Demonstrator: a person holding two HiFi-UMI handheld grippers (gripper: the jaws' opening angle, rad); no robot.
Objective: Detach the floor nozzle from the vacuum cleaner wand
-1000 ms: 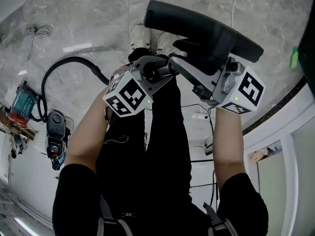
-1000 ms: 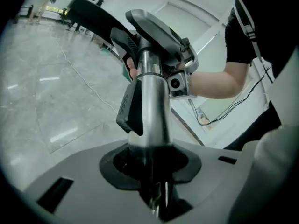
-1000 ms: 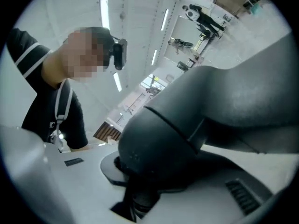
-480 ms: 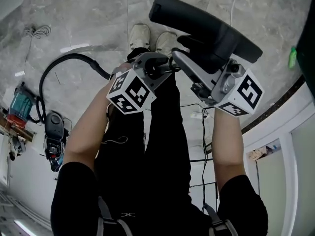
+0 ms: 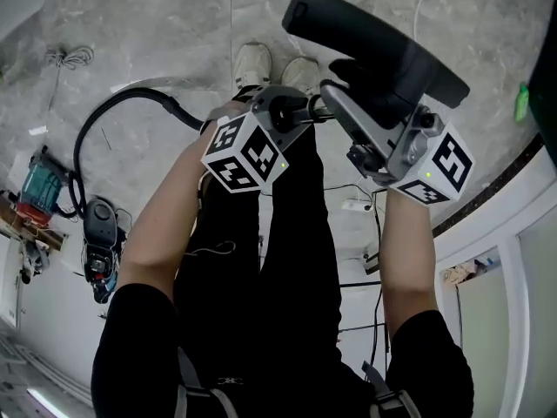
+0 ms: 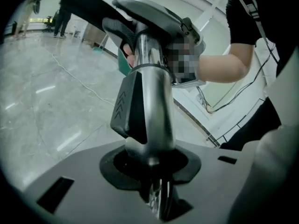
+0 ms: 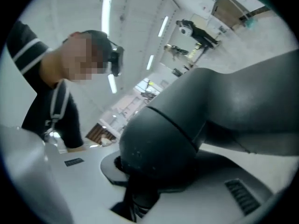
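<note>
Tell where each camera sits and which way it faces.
Head view: on the head, looking down at left gripper, right gripper, arms, legs, shoes.
Left gripper view: on the left gripper, along jaws shut on the wand; a forearm shows.
Right gripper view: on the right gripper, facing the nozzle; the chest shows.
Shared: all show the nozzle.

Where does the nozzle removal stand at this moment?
Done: both grips are set, and the floor nozzle is held up off the floor. In hand: the left tongs clamp the metal wand, and the right tongs clamp the nozzle's neck. Left: the left gripper view shows the wand end still seated in the neck, so the pull-apart is not yet done.
</note>
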